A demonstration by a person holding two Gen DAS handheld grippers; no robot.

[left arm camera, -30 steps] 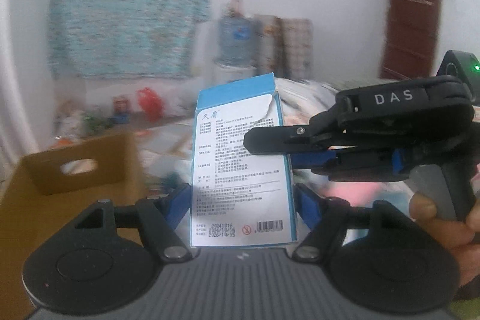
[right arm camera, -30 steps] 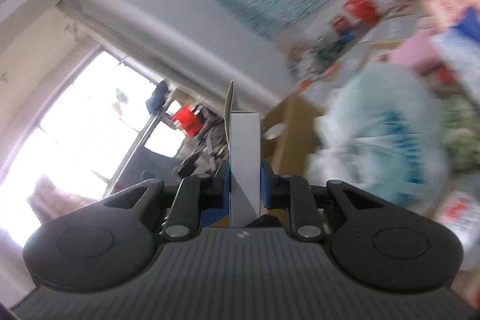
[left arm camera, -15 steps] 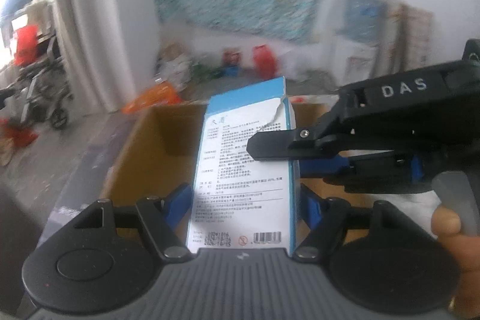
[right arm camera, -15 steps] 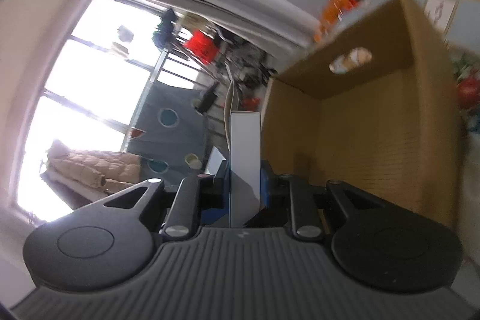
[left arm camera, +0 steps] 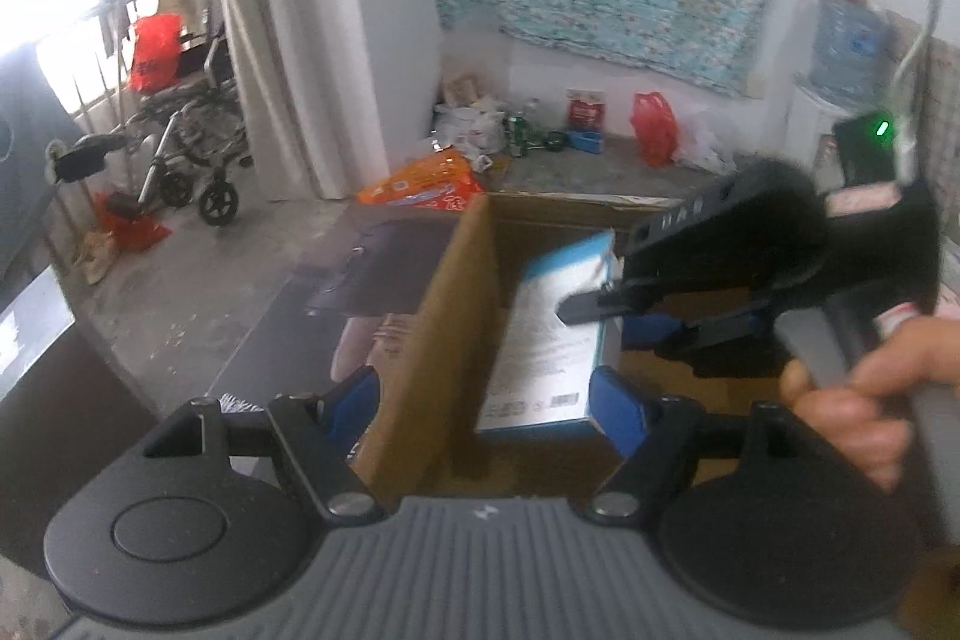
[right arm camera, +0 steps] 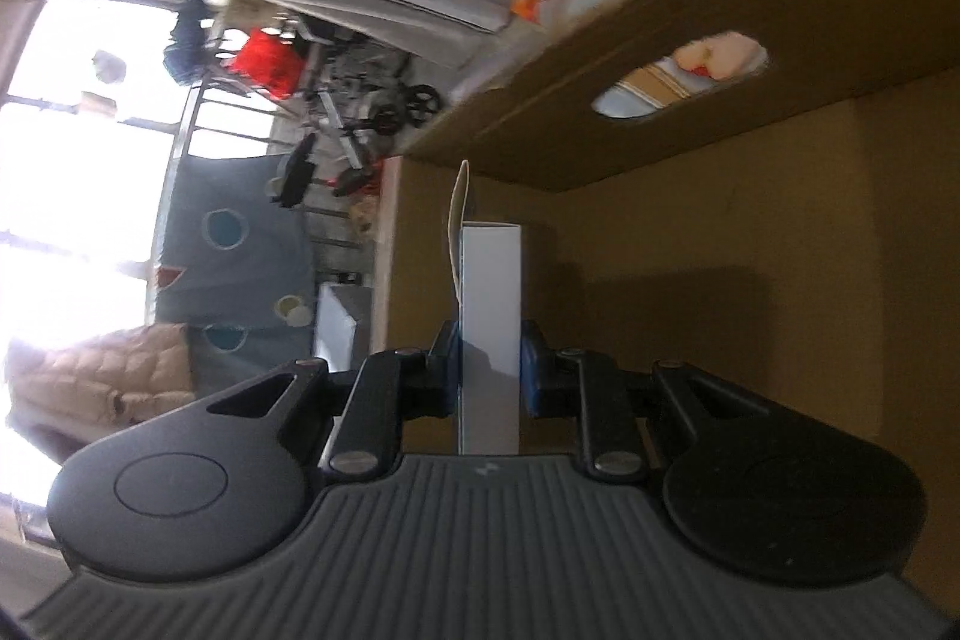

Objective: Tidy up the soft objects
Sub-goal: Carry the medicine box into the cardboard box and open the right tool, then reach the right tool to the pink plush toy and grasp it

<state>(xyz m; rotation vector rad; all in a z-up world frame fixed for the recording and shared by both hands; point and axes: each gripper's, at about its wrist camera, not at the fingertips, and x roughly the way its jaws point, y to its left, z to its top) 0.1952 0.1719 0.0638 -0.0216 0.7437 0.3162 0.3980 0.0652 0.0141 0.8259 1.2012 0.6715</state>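
item: the flat blue-and-white printed cardboard packet (left arm camera: 546,340) sat inside the mouth of the open brown corrugated cardboard box (left arm camera: 438,316), above its floor, not yet resting on it as far as i could tell.
right gripper: my right gripper (right arm camera: 491,370) was clamped narrow on the packet's thin white edge (right arm camera: 489,316), blue pads pressed against both faces. in the left wrist view it (left arm camera: 606,307) reached in from the right, my hand (left arm camera: 852,400) around its handle.
left gripper: my left gripper (left arm camera: 483,397) stood wide, holding nothing. its right pad (left arm camera: 615,409) lay just beside the packet's lower right corner; whether it touched, i could not tell. its left pad (left arm camera: 354,400) lay outside the box wall, so the jaws straddled that wall.
long axis: the packet ran lengthwise away from both grippers, straight along the right fingers, its far end pointing toward the box wall with the oval hand-hole (right arm camera: 678,82).
nearer hand: the right one, already carrying it; the left was only alongside.
key relation: packet directly over the box interior, box wall to its left, floor beneath.
judgement: placement step, nearly done. the next move probably called for lowering, then letting the right fingers go. the left jaw astride the wall could snag the box.
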